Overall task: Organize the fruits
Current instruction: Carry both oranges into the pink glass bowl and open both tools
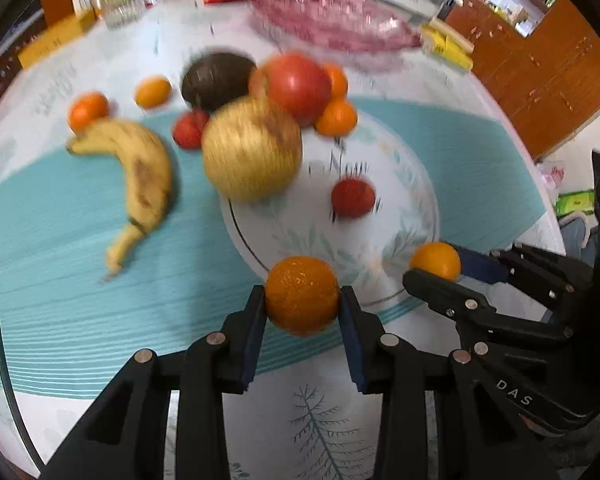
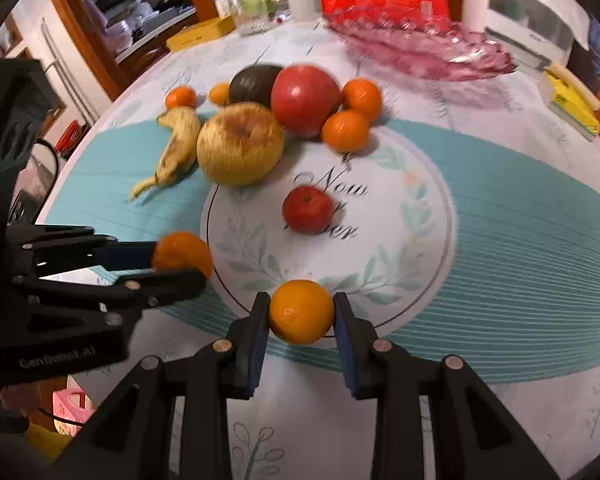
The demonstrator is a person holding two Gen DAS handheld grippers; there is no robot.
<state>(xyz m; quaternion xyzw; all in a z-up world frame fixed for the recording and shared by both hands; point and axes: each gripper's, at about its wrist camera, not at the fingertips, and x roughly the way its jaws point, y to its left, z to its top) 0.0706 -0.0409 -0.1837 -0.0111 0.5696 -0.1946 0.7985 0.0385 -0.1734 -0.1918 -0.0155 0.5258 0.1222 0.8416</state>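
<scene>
Gripping round, dimpled oranges: left gripper [image 1: 302, 300] clamps a darker orange [image 1: 302, 295], right gripper [image 2: 301, 314] clamps a paler orange [image 2: 301, 311], both over the tablecloth [image 2: 520, 240]. Ribbed pink glass dish [image 2: 420, 46] sits behind, contents unclear.

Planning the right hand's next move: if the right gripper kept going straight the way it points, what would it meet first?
Likely the tablecloth, inside its printed circle; the right gripper, shut on a mandarin, points steeply down. The small red apple lies just beyond, though depth is unclear.
</scene>
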